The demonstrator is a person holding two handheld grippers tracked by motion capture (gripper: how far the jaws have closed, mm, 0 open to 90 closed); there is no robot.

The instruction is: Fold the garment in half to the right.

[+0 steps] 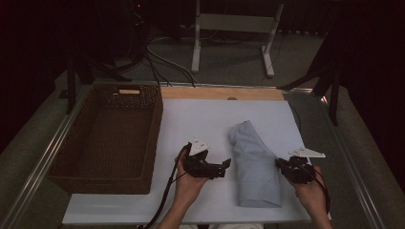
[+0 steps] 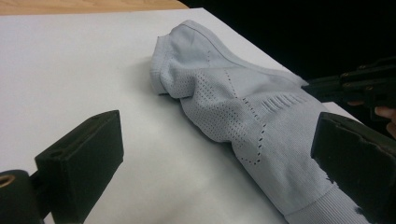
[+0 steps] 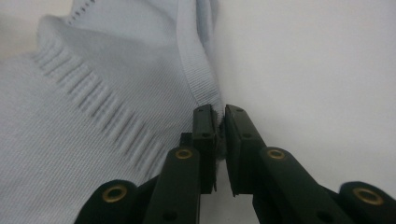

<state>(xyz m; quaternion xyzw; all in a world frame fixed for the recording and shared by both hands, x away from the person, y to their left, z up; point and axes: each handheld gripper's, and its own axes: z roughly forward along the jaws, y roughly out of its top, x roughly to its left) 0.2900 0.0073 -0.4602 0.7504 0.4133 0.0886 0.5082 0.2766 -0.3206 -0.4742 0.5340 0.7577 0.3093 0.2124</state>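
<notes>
A pale blue knitted garment (image 1: 254, 164), folded into a long bundle, lies on the white sheet (image 1: 200, 119) that covers the table, right of the sheet's middle and between the two hand-held grippers. Its knit shows rows of small eyelet holes and a short band of raised ribs; no brand, label or legible writing can be made out on it, on the grippers or on the basket. The right gripper (image 3: 220, 119), at the garment's right edge, has its jaws clenched on the ribbed hem, a fold of which is pinched between the pads. The left gripper (image 2: 219, 163), held level just left of the garment and pointing toward it, has its jaws spread wide and released, with the cloth lying beyond them and nothing between the pads. A dark brown wicker basket (image 1: 67, 157) stands on the left of the table, well apart from the garment, its long side running along the sheet's left edge.
</notes>
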